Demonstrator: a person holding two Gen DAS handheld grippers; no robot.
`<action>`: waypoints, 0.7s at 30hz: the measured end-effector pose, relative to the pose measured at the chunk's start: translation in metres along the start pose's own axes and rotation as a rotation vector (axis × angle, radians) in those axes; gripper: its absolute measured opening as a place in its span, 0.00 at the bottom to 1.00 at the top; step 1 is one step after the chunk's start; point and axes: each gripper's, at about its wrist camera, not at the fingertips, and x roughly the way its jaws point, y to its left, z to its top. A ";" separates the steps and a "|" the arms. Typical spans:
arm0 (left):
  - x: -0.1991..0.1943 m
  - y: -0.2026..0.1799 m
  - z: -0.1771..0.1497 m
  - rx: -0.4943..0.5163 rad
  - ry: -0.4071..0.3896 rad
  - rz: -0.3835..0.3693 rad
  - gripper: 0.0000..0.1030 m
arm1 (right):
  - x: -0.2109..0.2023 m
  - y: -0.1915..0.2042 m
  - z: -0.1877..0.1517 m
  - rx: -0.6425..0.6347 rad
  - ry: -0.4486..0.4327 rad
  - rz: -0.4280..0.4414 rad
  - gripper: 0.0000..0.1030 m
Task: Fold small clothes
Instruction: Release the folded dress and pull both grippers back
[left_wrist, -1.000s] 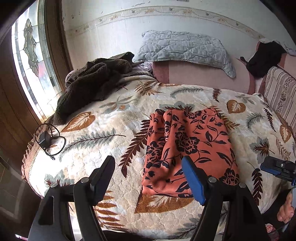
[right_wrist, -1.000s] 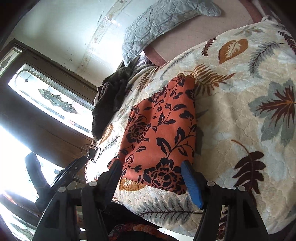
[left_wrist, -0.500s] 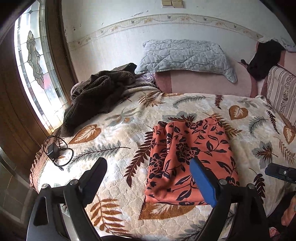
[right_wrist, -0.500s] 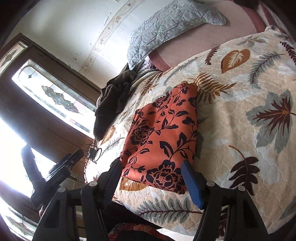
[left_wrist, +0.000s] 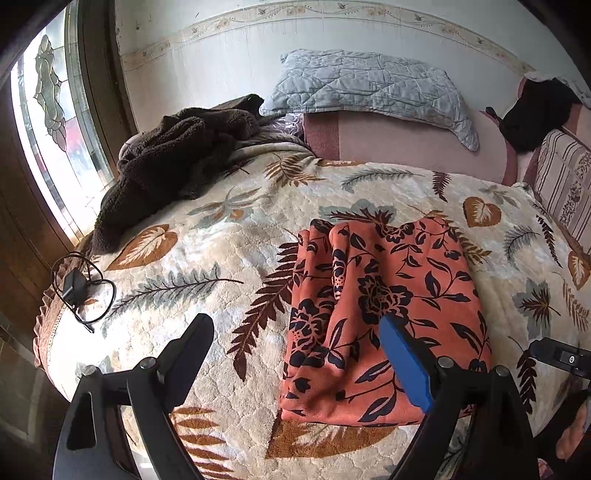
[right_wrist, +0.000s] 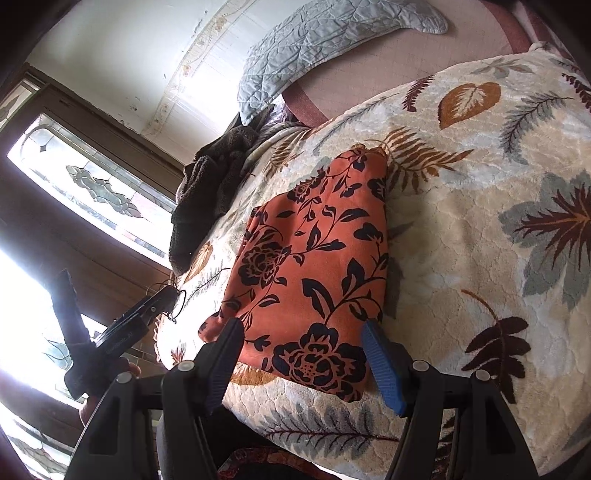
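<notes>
An orange garment with black flowers (left_wrist: 388, 288) lies folded into a rectangle on the leaf-patterned bedspread (left_wrist: 221, 236). My left gripper (left_wrist: 295, 332) hovers over the garment's near left part, open wide, with nothing pinched between its pads. In the right wrist view the same garment (right_wrist: 314, 251) lies just beyond my right gripper (right_wrist: 303, 328). That gripper is open above the garment's near edge and holds nothing. The left gripper (right_wrist: 125, 328) shows at the left of that view, held by a hand.
A brown fleece blanket (left_wrist: 177, 162) is heaped at the far left by the window (left_wrist: 48, 110). A grey quilted pillow (left_wrist: 369, 85) leans on the wall, and a striped cushion (left_wrist: 565, 184) sits at the right. A charger with cable (left_wrist: 74, 288) lies near the bed's left edge.
The left gripper's jaws have spread wider and it has shifted a little over the garment. The garment and the right gripper look unchanged.
</notes>
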 end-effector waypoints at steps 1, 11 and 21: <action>0.005 0.000 0.000 -0.001 0.011 -0.003 0.88 | 0.002 0.000 0.001 0.002 0.002 -0.002 0.67; 0.042 0.000 -0.003 0.001 0.072 -0.029 0.88 | 0.021 -0.004 0.008 0.013 0.016 -0.013 0.67; 0.093 0.026 -0.030 -0.116 0.204 -0.090 0.91 | 0.069 0.004 -0.009 -0.024 0.141 0.036 0.50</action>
